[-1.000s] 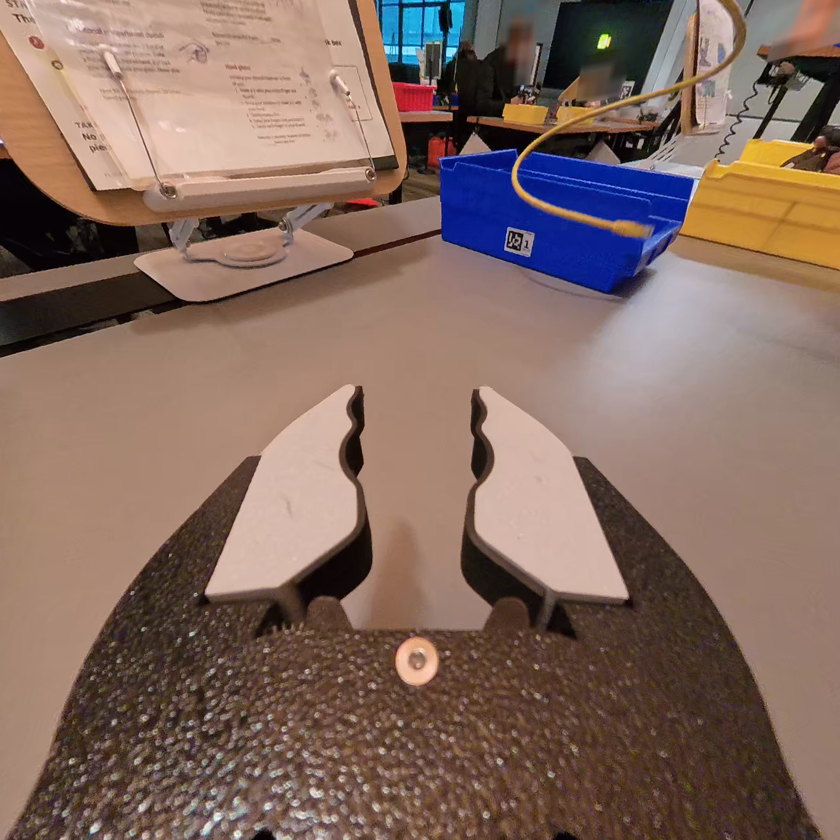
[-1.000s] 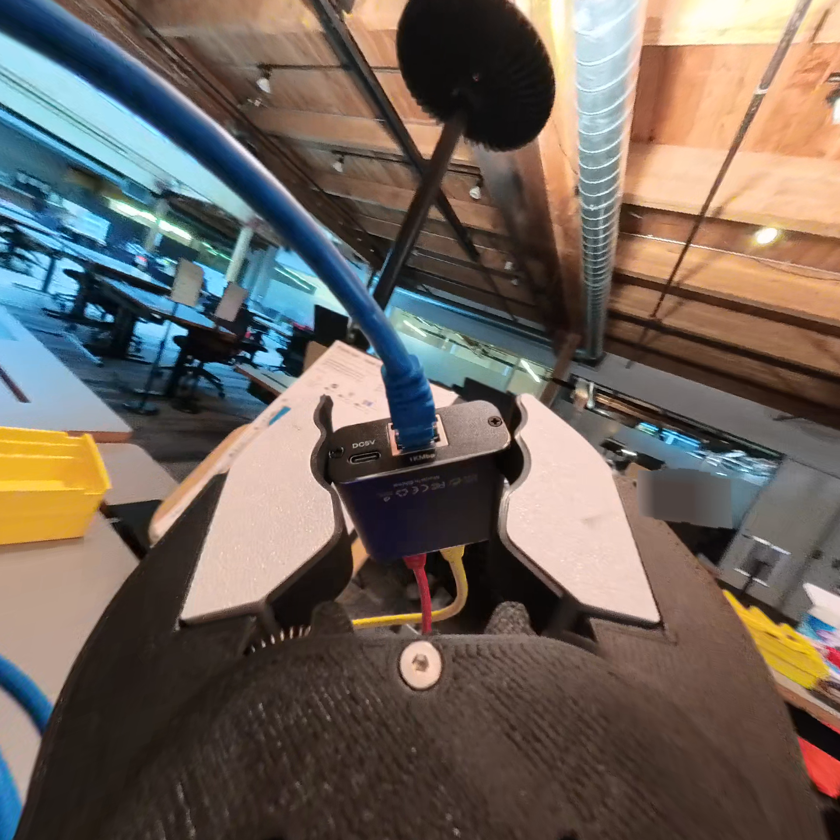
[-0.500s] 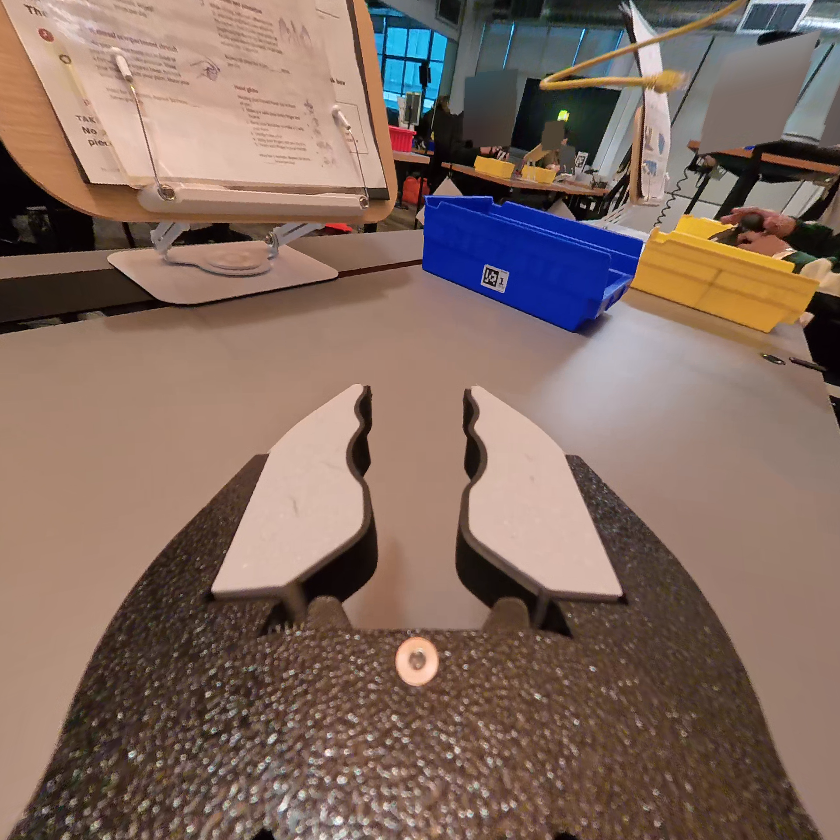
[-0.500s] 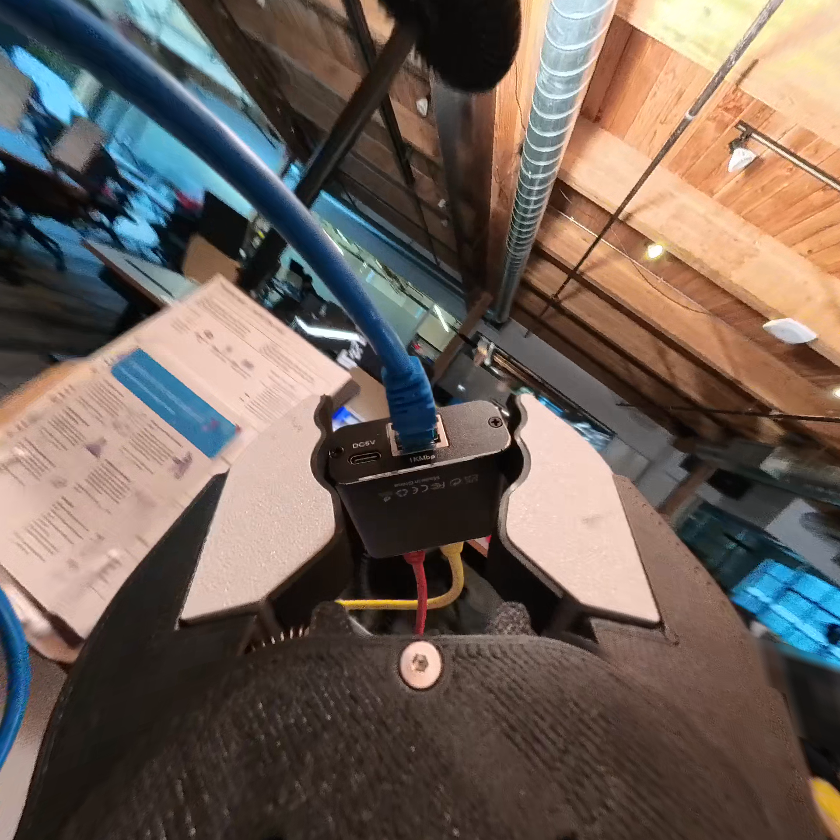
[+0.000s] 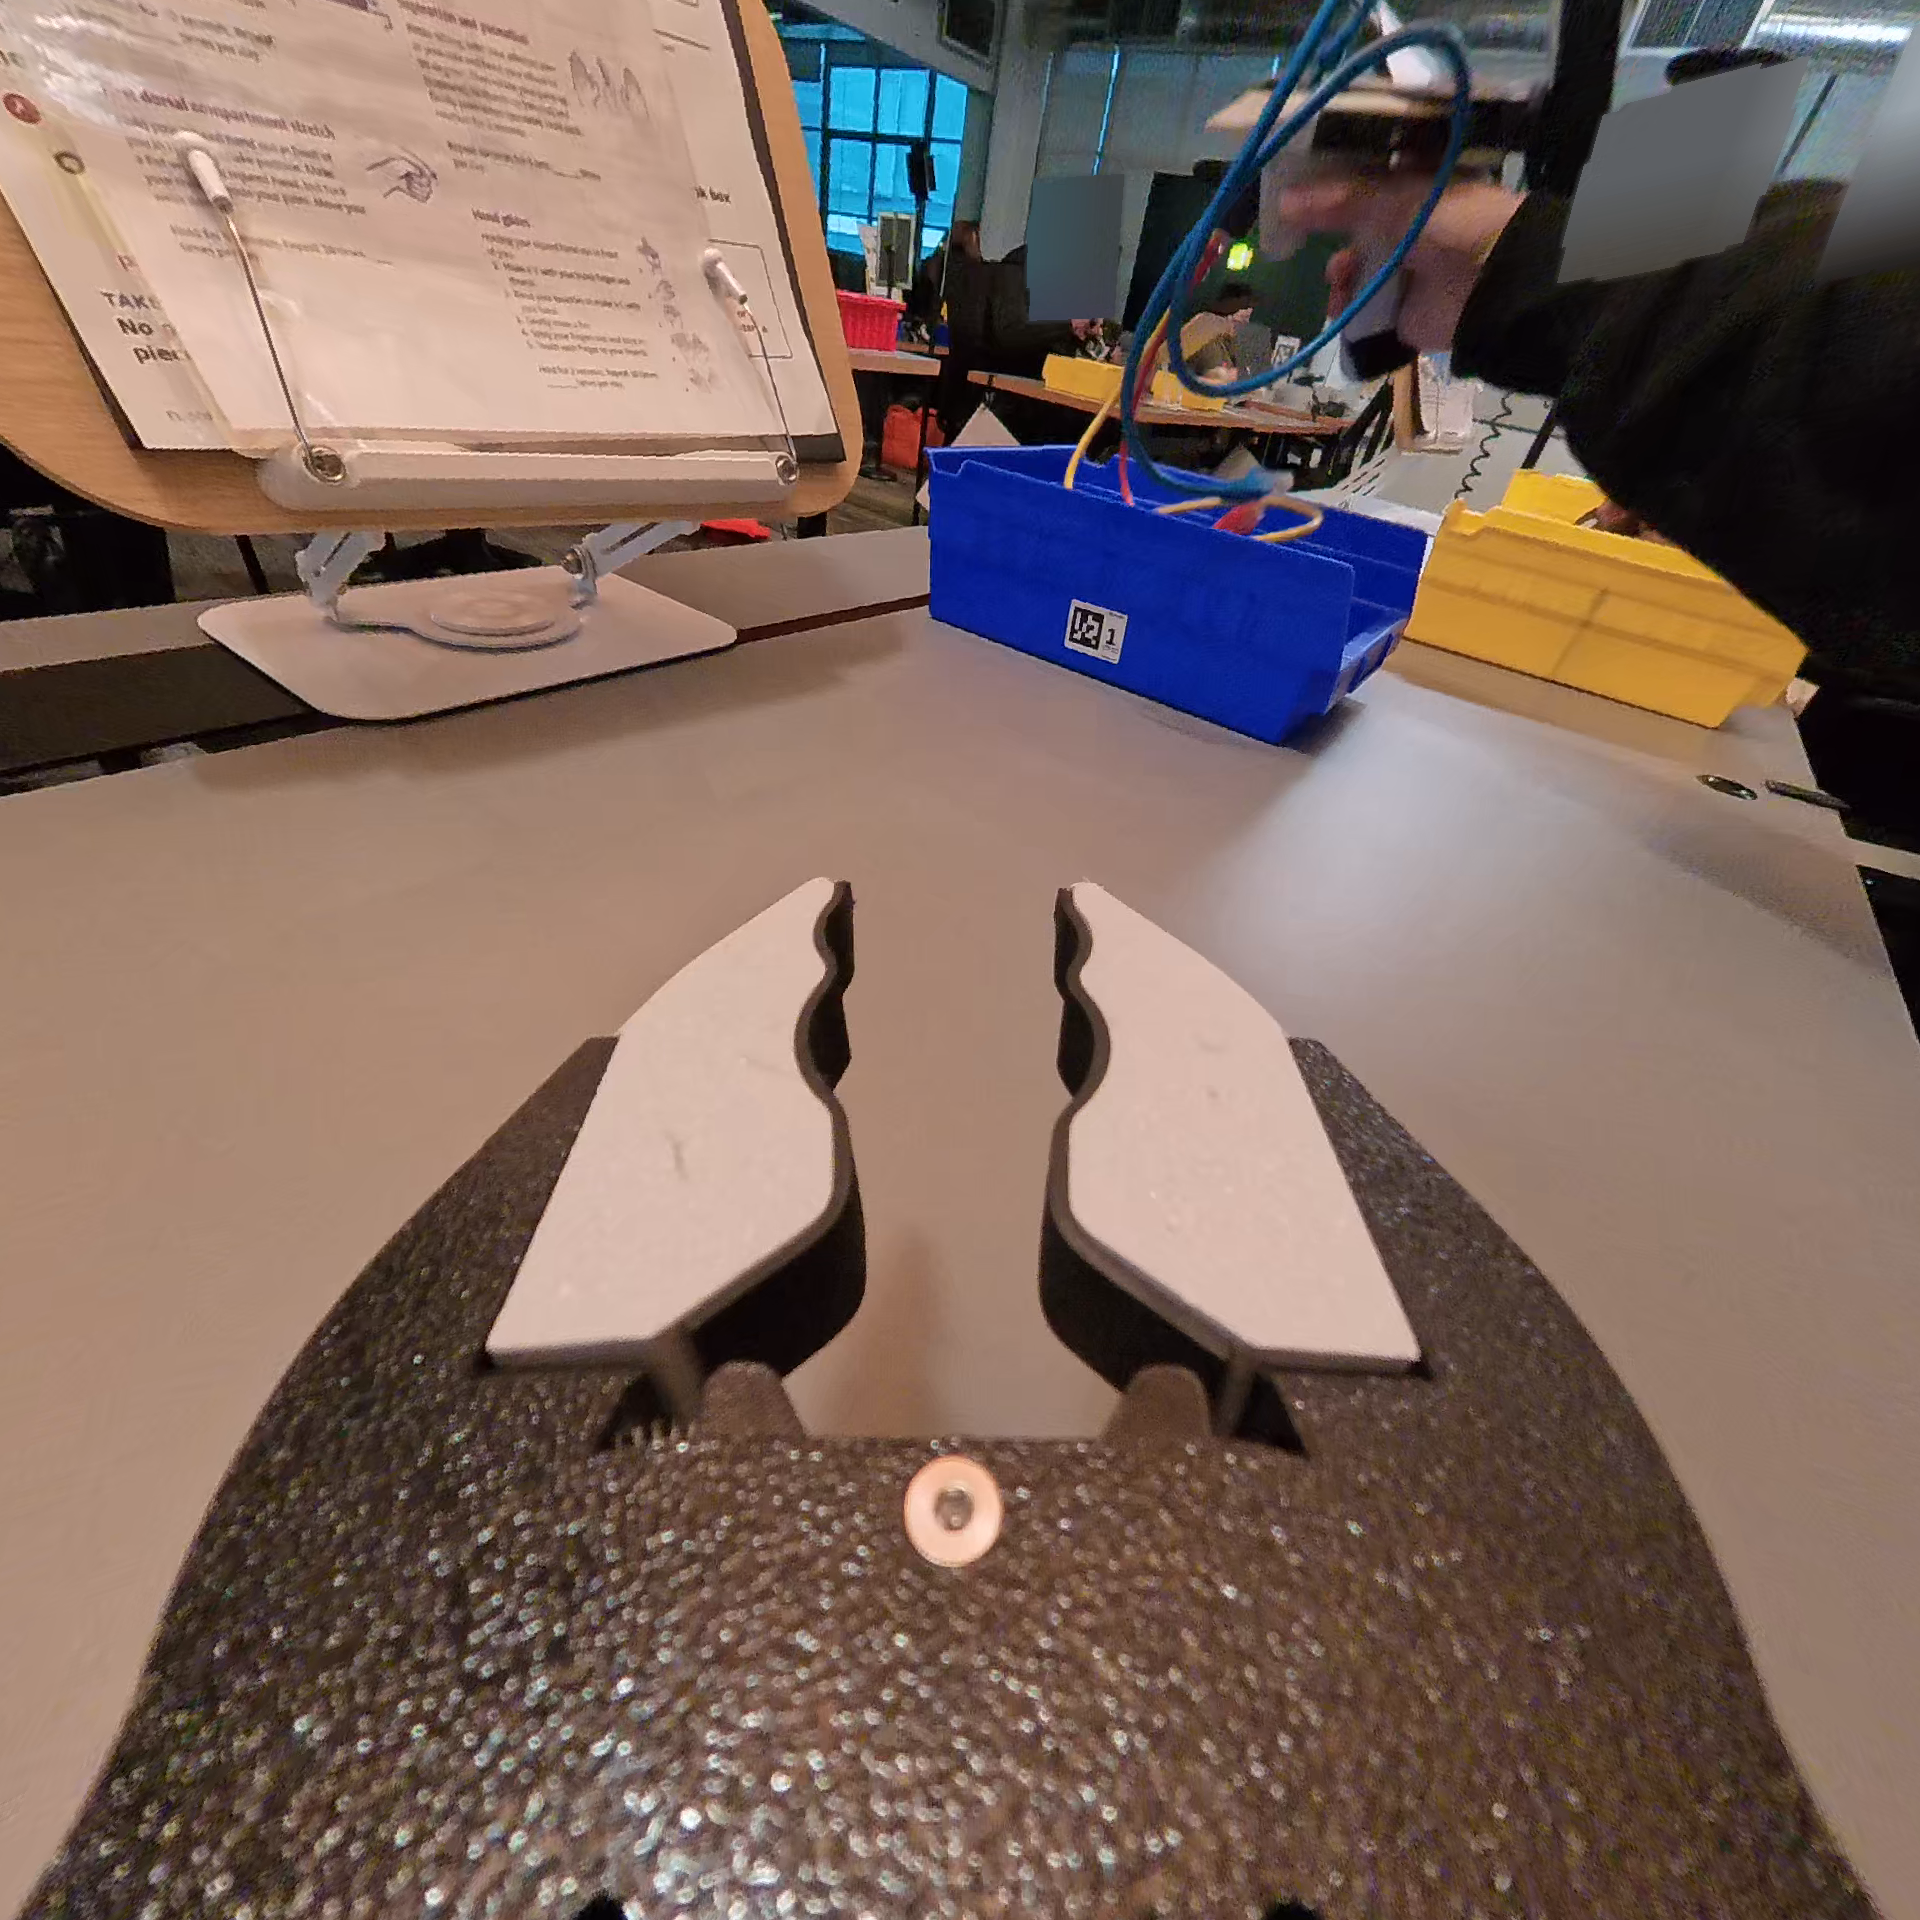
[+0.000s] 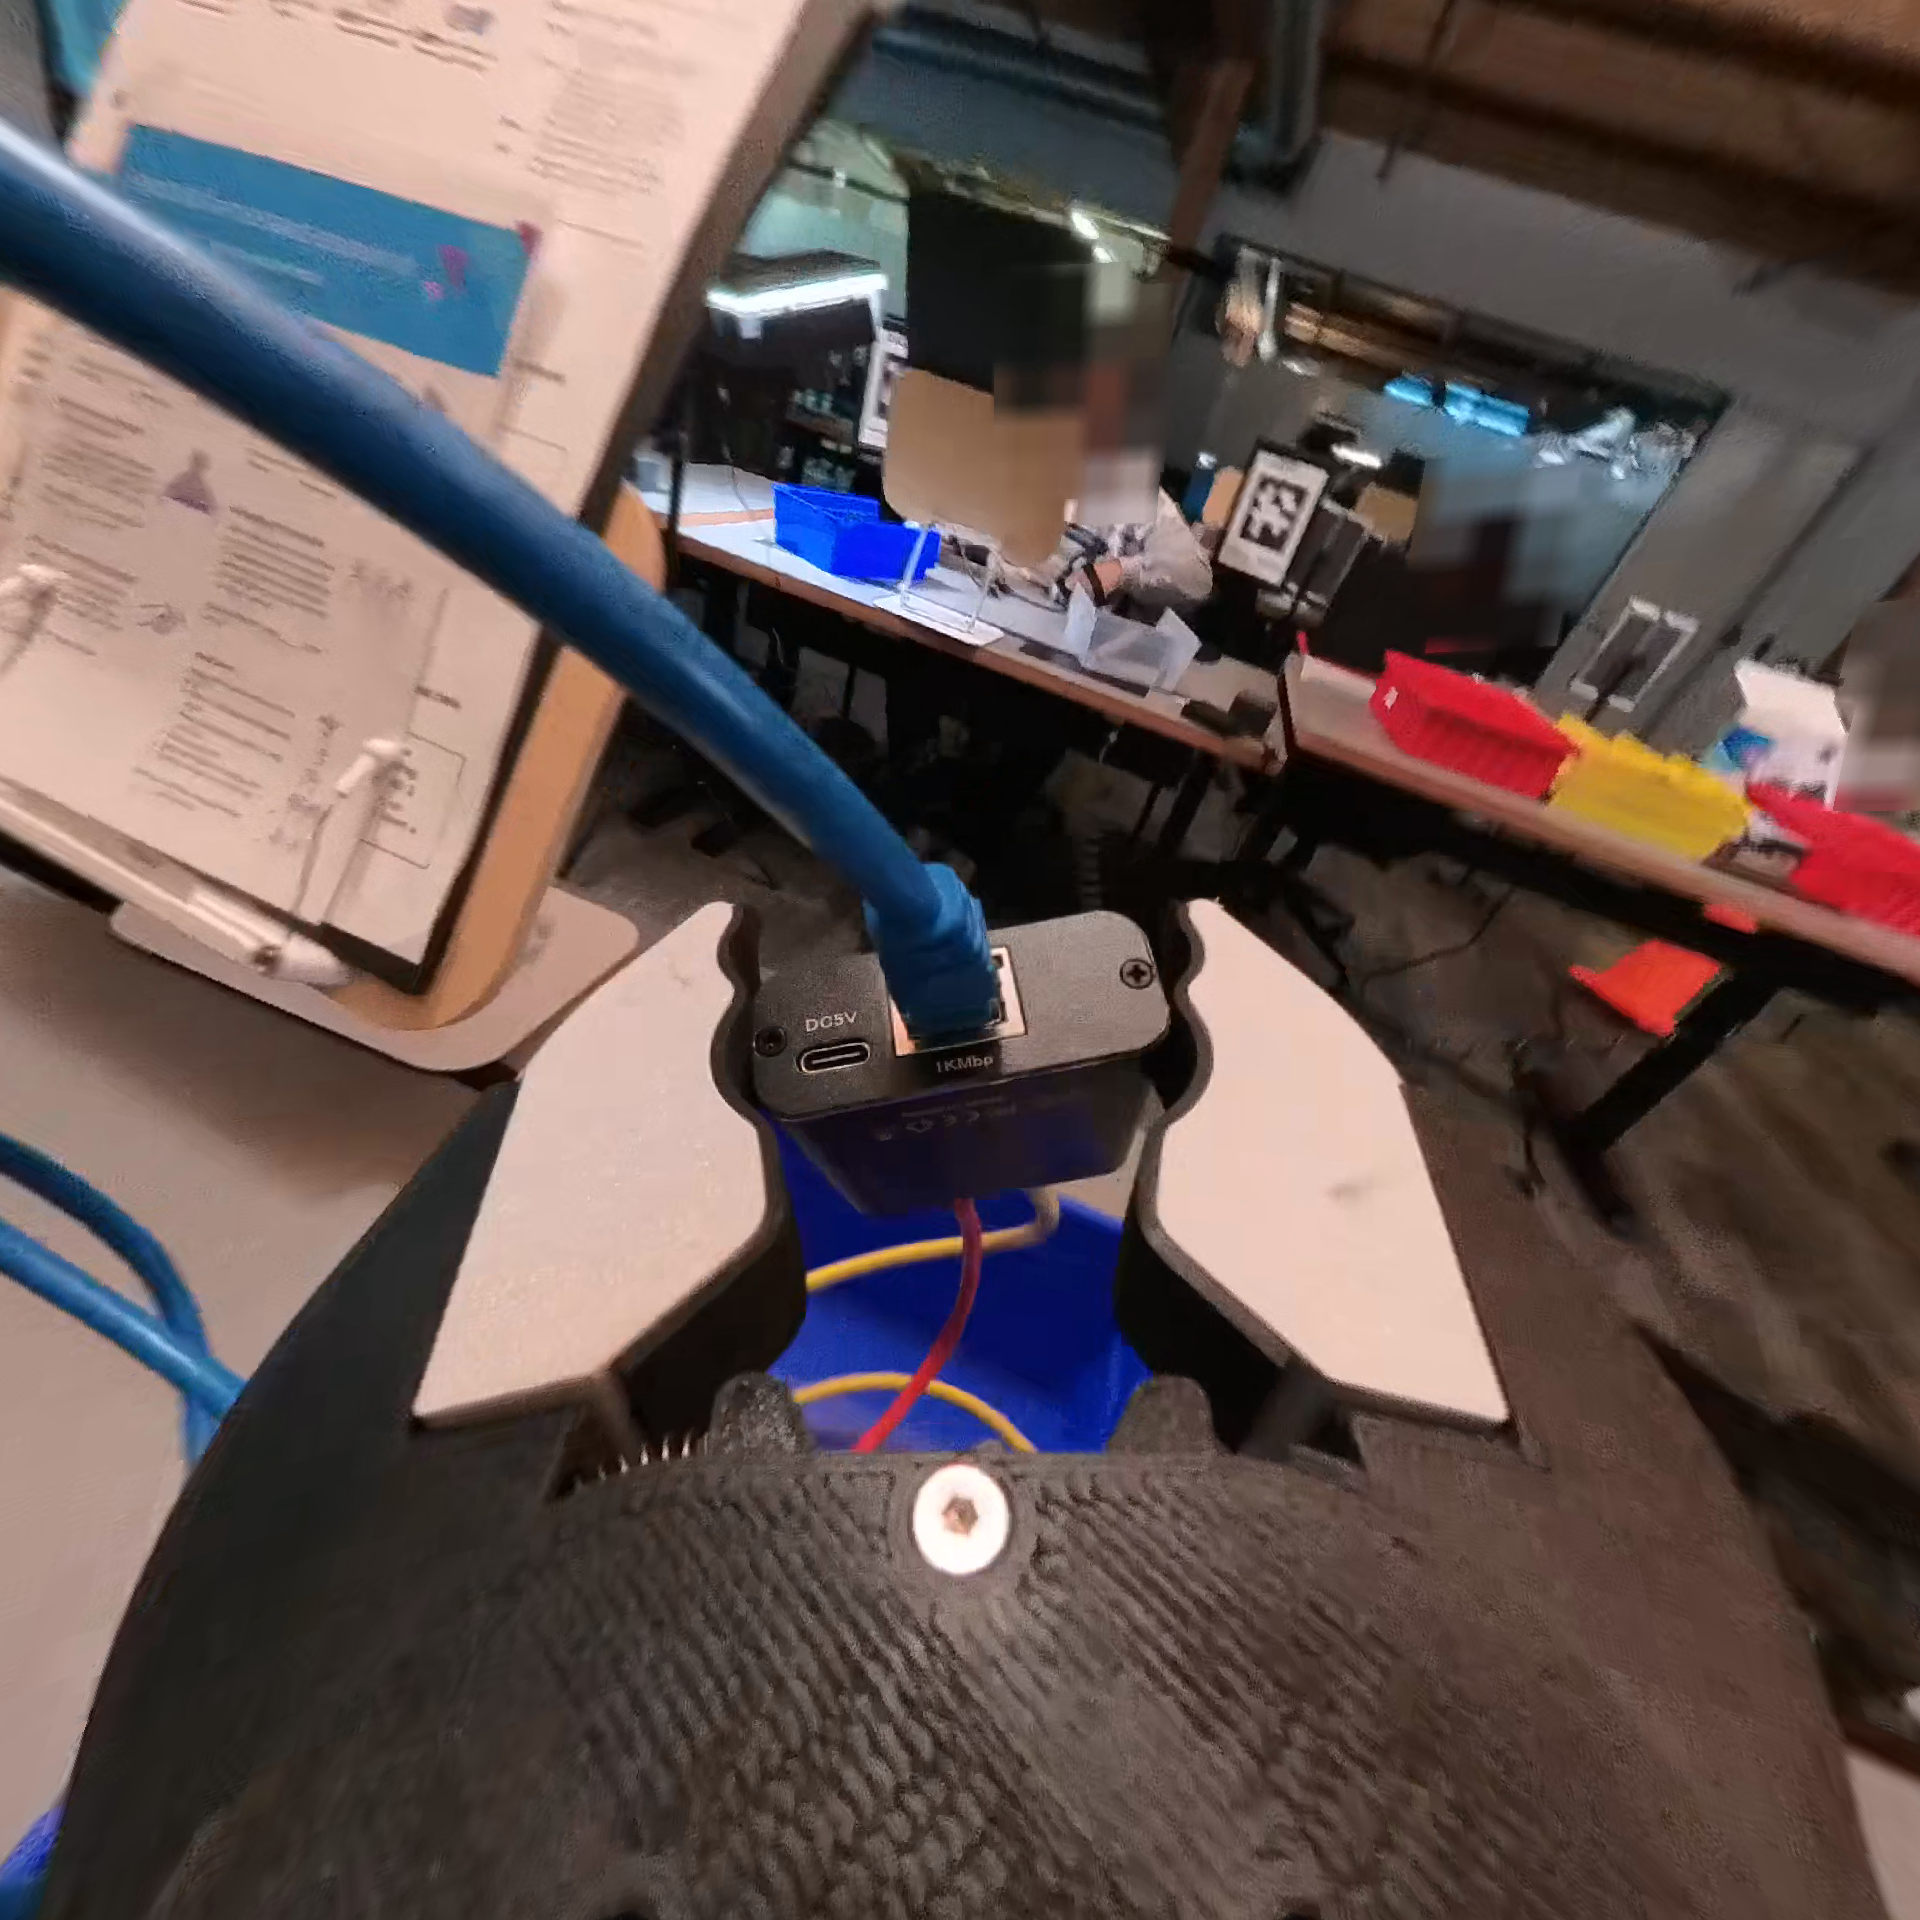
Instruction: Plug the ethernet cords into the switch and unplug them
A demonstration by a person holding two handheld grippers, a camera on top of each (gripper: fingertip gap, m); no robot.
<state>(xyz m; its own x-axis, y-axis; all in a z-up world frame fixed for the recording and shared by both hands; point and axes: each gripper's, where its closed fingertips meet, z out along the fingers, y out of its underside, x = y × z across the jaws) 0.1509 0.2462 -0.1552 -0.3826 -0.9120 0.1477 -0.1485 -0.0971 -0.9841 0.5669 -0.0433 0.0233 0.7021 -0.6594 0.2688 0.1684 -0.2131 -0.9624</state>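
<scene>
The left tongs (image 5: 954, 904) hover low over the grey counter (image 5: 1455, 987) with their two pale fingers (image 5: 707, 1122) spread apart and nothing between them. The right tongs (image 6: 961, 914) are clenched on the small dark switch (image 6: 956, 1081), gripping it by its two sides with its port face turned toward the camera. A blue ethernet cord (image 6: 582, 582) is plugged into the port on that face and arcs away up to the left. A red cord (image 6: 951, 1320) and a yellow cord (image 6: 914, 1252) run out of the switch's opposite end and hang down into the blue bin (image 6: 1029, 1340) directly beneath. In the left wrist view the blue bin (image 5: 1164, 613) stands near the counter's far edge, with the yellow bin (image 5: 1600, 613) just beside it toward the far right corner, and the cords loop down into it from a blurred hand (image 5: 1423, 270) held above. A wooden document stand (image 5: 436, 260) with printed sheets sits at the far left of the counter.
</scene>
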